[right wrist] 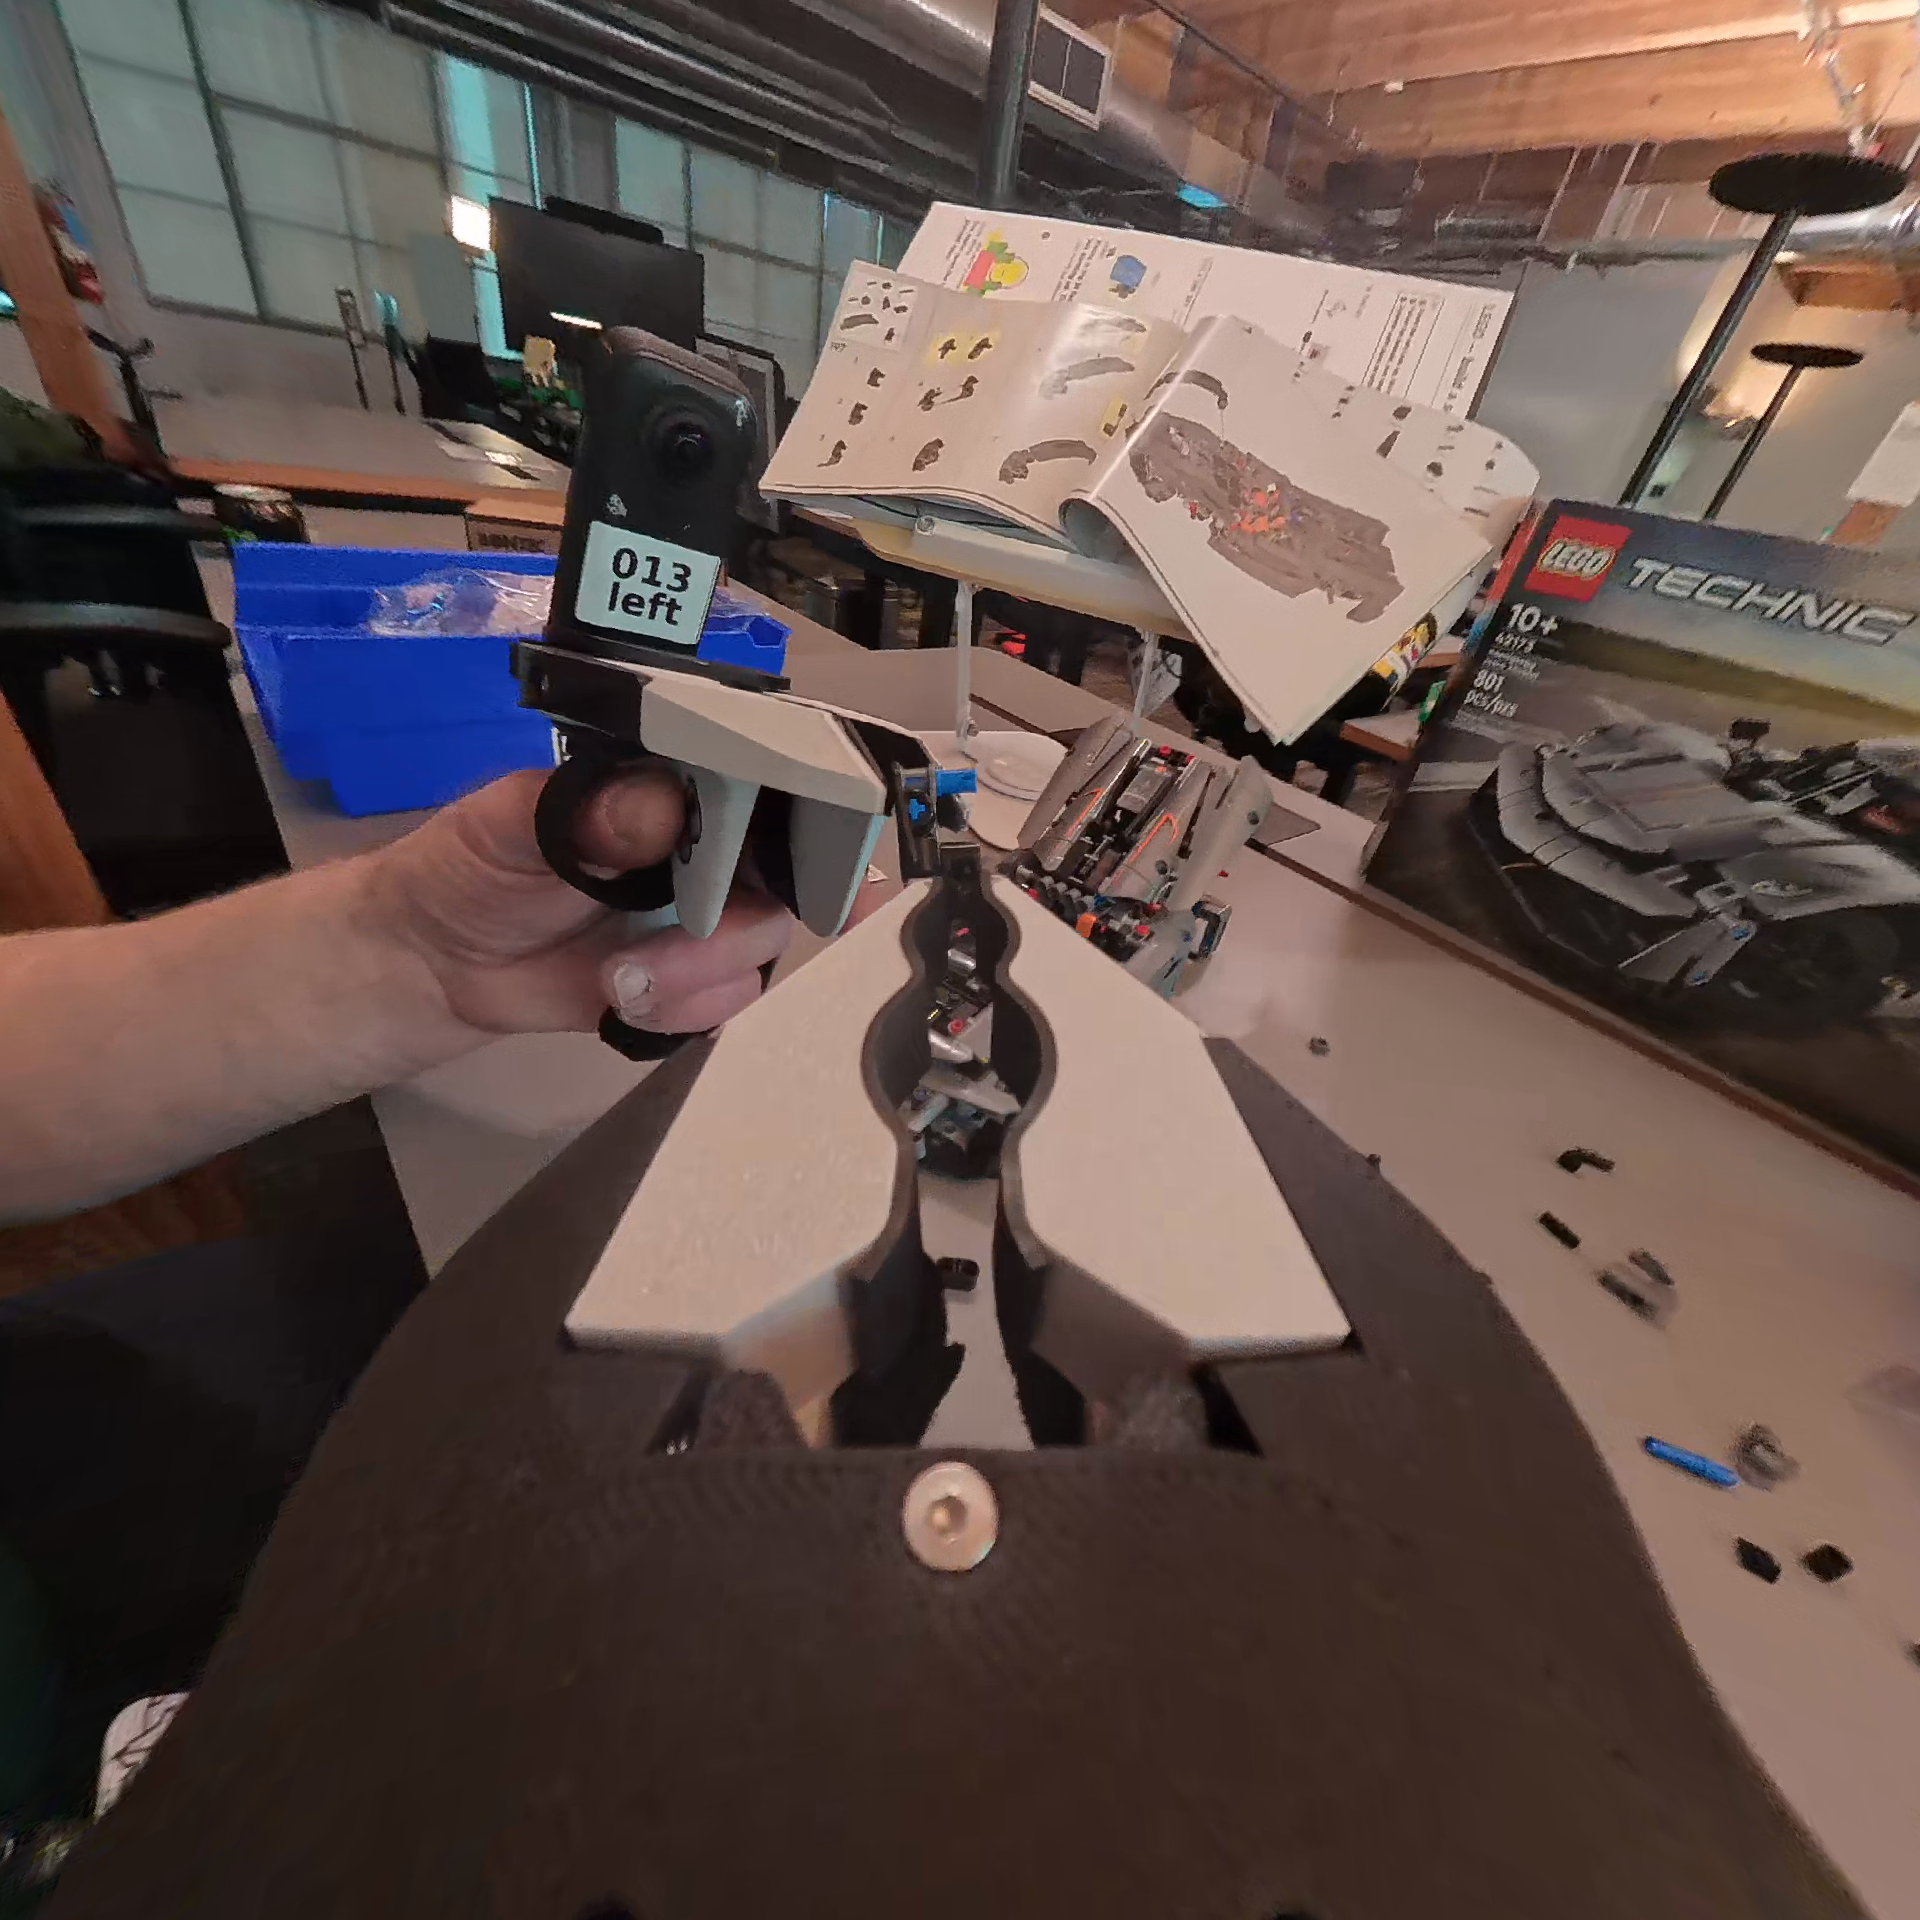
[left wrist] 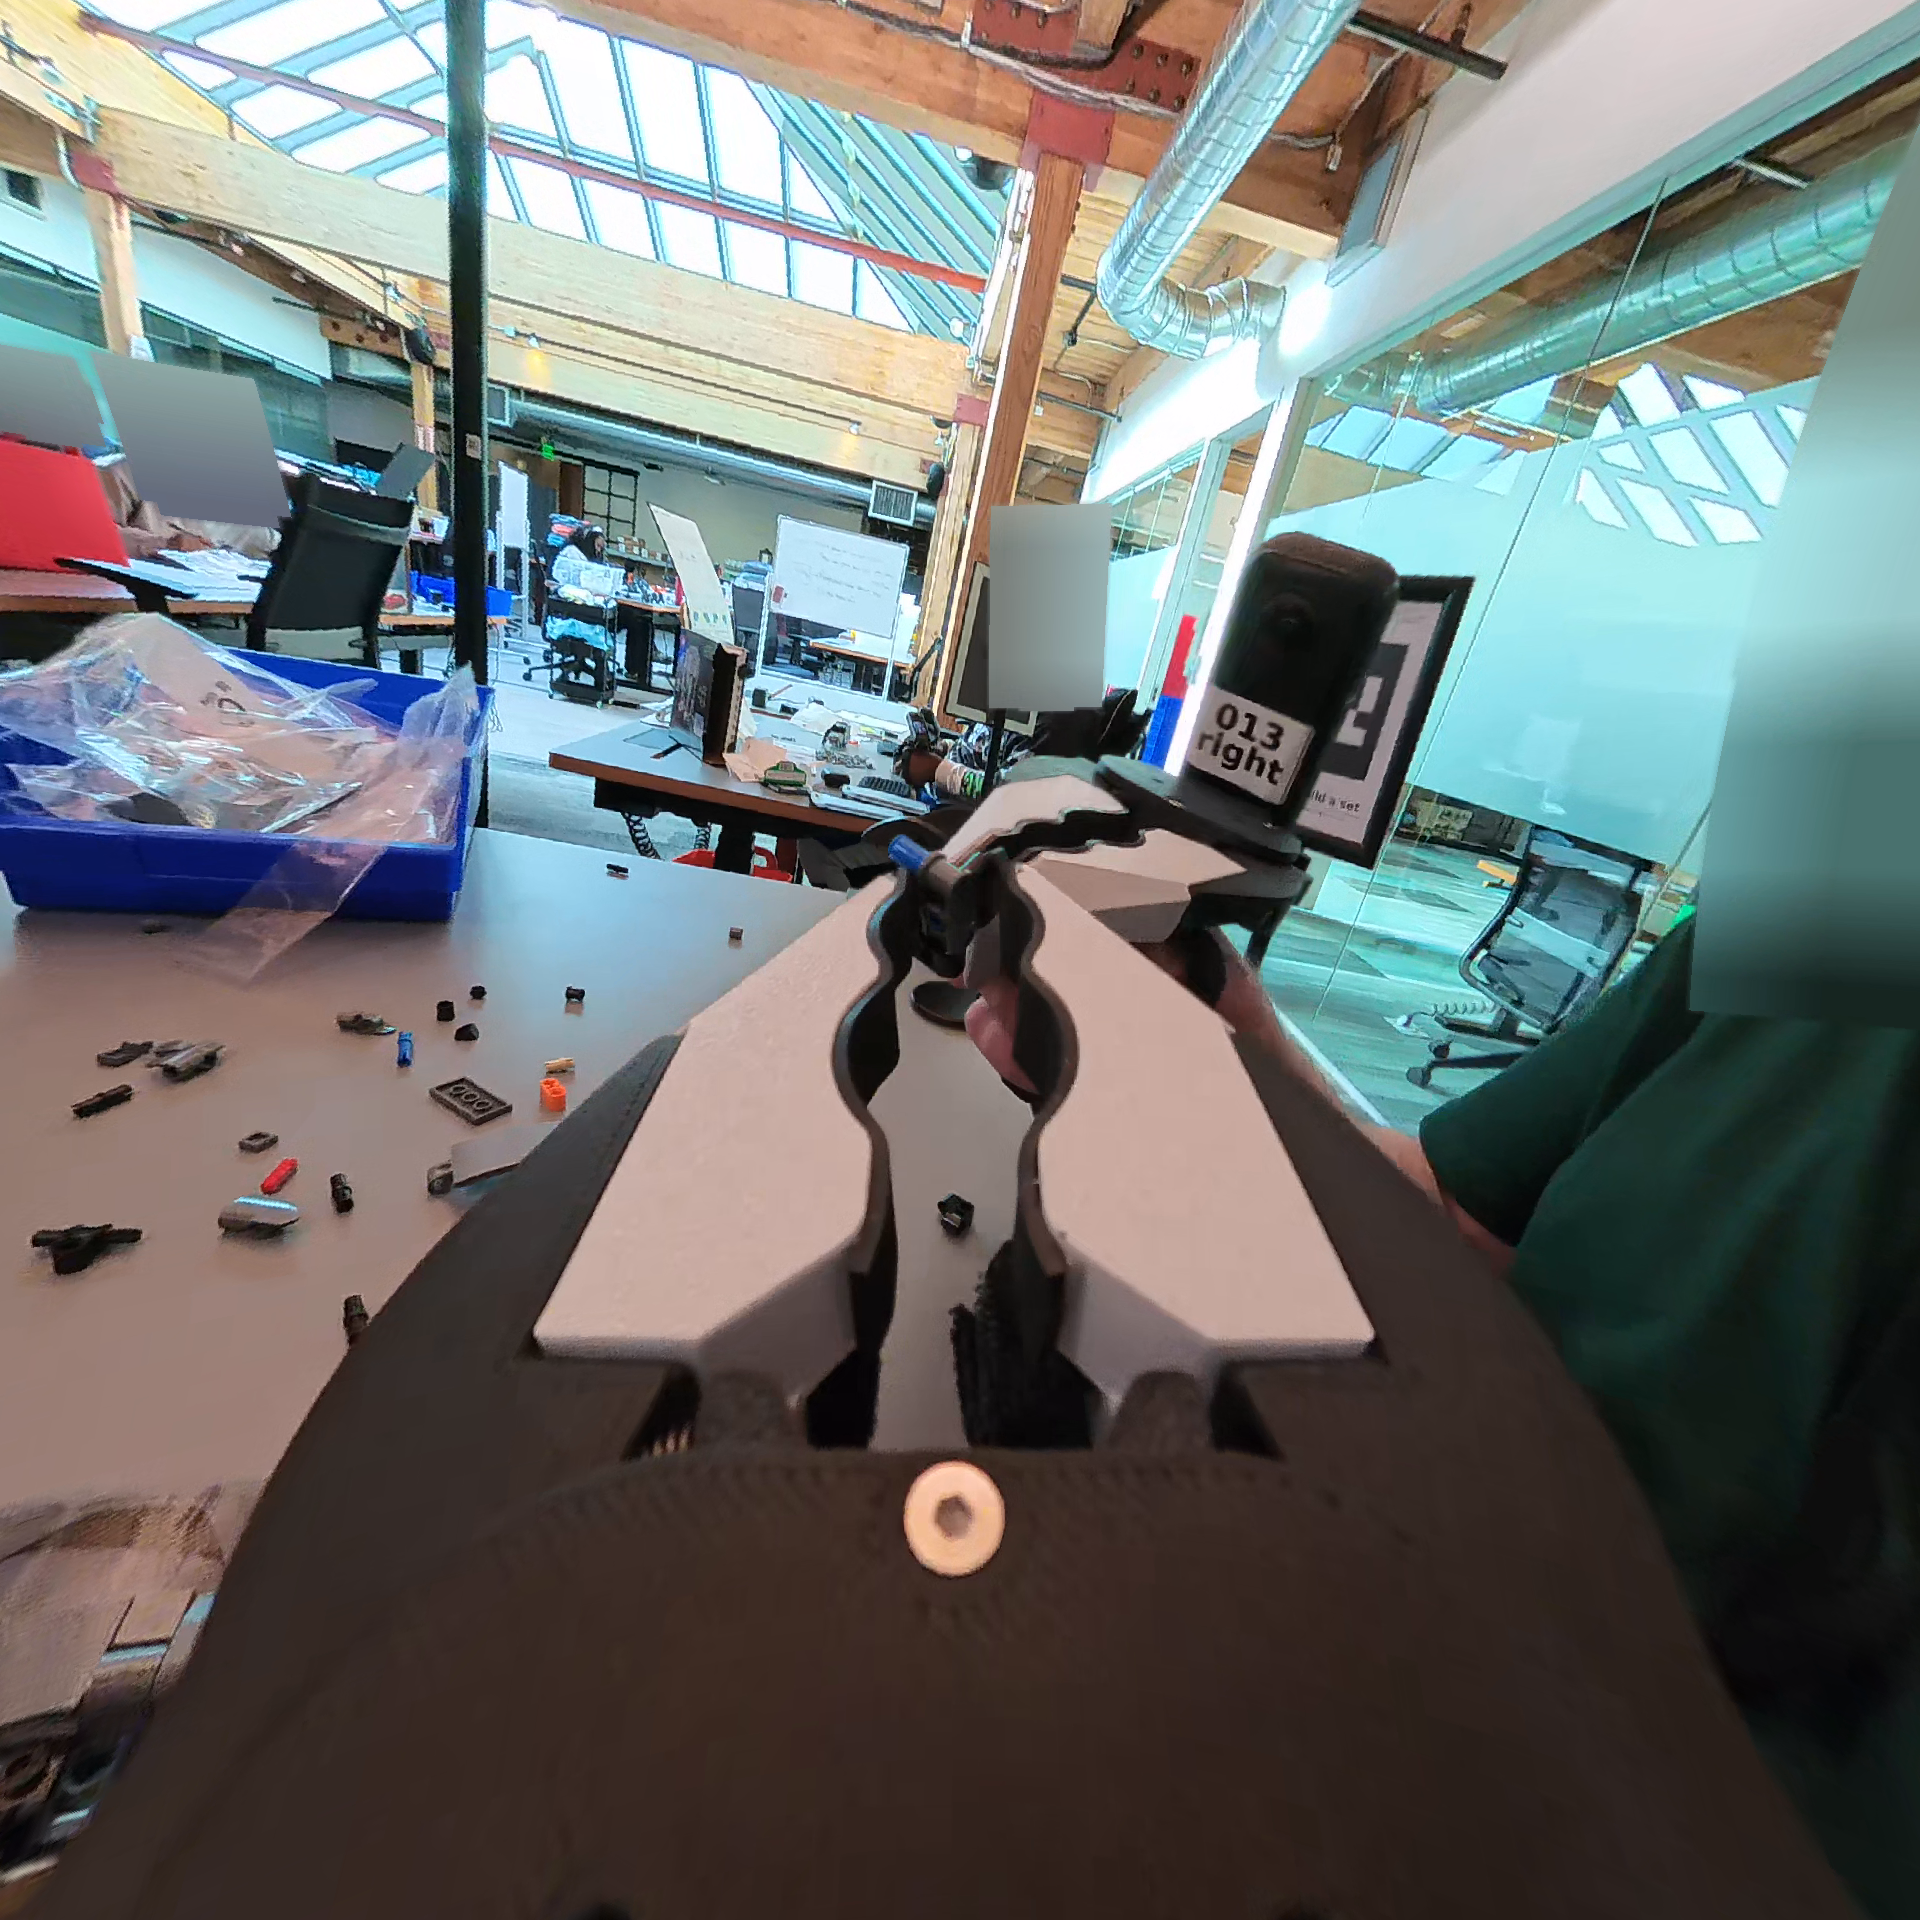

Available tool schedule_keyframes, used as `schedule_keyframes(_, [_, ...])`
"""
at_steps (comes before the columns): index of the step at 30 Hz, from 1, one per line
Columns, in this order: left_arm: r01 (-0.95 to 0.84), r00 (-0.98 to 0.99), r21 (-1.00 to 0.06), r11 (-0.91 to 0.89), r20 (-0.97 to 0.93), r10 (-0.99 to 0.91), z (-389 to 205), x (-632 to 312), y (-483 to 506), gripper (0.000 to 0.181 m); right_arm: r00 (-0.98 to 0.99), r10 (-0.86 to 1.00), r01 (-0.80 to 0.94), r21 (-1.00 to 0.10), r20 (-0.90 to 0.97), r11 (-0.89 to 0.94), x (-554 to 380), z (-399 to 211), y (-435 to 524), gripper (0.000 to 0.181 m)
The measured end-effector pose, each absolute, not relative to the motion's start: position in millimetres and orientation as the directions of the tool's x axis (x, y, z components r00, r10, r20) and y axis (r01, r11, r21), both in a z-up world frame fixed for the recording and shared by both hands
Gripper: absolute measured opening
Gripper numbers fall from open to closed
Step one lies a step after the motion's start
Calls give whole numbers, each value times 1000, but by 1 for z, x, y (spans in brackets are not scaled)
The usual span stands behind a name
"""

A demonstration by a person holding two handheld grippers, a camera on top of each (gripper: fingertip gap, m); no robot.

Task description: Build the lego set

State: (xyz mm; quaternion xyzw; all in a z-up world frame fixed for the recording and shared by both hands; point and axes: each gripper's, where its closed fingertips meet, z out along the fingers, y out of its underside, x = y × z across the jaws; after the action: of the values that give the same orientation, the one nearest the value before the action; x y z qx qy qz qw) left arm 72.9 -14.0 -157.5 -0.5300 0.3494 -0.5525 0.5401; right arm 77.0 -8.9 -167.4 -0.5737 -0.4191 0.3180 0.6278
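Observation:
Both grippers meet tip to tip in the air above the table. My left gripper [left wrist: 940, 896] is shut on a small black beam with blue pins [left wrist: 914, 857], which also shows in the right wrist view [right wrist: 916, 808]. My right gripper [right wrist: 961, 881] is shut on a small black part [right wrist: 960, 864] that touches the beam; I cannot tell whether they are joined. The right gripper comes in from the right in the left wrist view [left wrist: 961, 854]. The left gripper shows in the right wrist view [right wrist: 906, 831], held by a hand. The partly built grey car [right wrist: 1132, 831] sits on the table beyond.
A blue bin [left wrist: 239, 831] with clear bags stands at the left. Several loose small parts, such as a black plate [left wrist: 470, 1098] and a blue pin [right wrist: 1688, 1460], lie on the grey table [left wrist: 623, 935]. An open instruction booklet [right wrist: 1143, 436] on a stand and the set's box [right wrist: 1683, 748] are behind. Both grippers' tips are close together, under 4 cm apart.

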Motion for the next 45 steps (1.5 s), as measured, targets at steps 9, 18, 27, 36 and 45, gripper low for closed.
schedule_keyframes(9, [294, 159, -944, -151, 204, -966, -149, 48, -21, 12, 457, 844, 152, -960, 281, 237, 51, -160, -18, 2])
schedule_keyframes(18, [353, 171, -923, -153, 224, -960, -146, 30, -23, 13, 467, 817, 180, -941, 338, 286, 36, -156, -19, 2])
schedule_keyframes(27, [396, 148, -902, -172, 247, -958, -140, 23, -22, 16, 471, 778, 234, -909, 416, 344, 30, -156, -20, 2])
schedule_keyframes(36, [390, 148, -904, -178, 252, -956, -140, 28, -18, 16, 477, 783, 221, -916, 400, 333, 35, -156, -17, 2])
schedule_keyframes(45, [405, 183, -895, -188, 281, -942, -140, 22, -9, 23, 474, 858, 74, -980, 197, 184, 48, -157, -3, 2])
